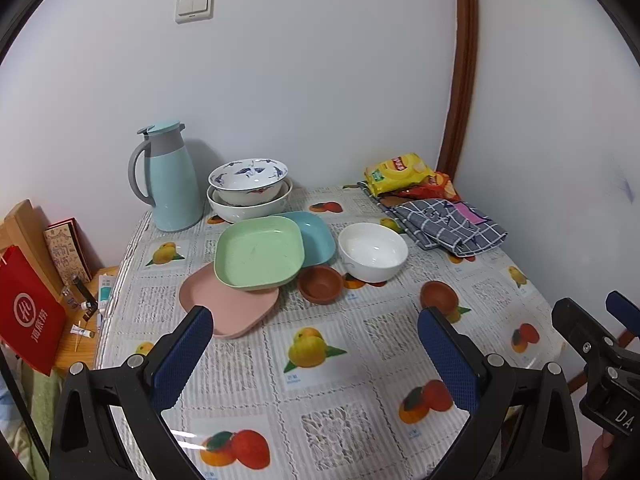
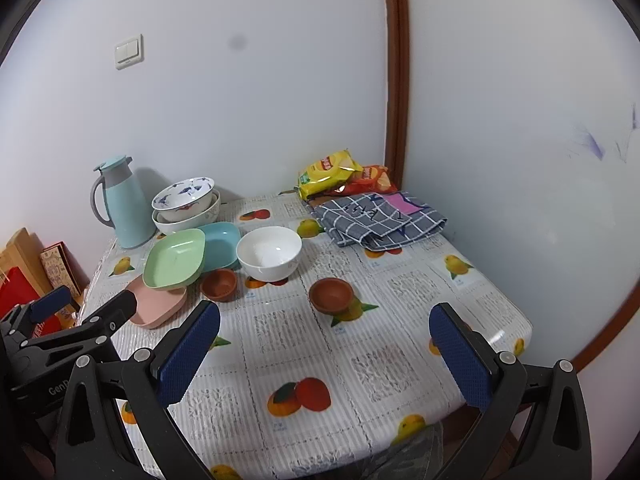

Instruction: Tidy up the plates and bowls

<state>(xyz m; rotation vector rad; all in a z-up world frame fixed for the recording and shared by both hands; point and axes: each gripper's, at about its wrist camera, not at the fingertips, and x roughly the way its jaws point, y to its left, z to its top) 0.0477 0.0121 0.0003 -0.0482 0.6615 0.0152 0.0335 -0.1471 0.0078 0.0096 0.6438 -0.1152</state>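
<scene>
Beside the white bowl (image 1: 373, 252) lay the green plate (image 1: 259, 253), overlapping a pink plate (image 1: 228, 306) and a blue plate (image 1: 316, 236); two brown bowls (image 1: 320, 283) sat nearer. Behind stood stacked bowls (image 1: 249, 186) and a jug (image 1: 170, 178). Left tongs (image 1: 316, 354) and right tongs (image 2: 326, 350) hung released above the worktop (image 1: 340, 380).

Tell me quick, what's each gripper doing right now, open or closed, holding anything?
Left gripper: open, holding nothing, above the tablecloth.
Right gripper: open, holding nothing, above the tablecloth.
</scene>
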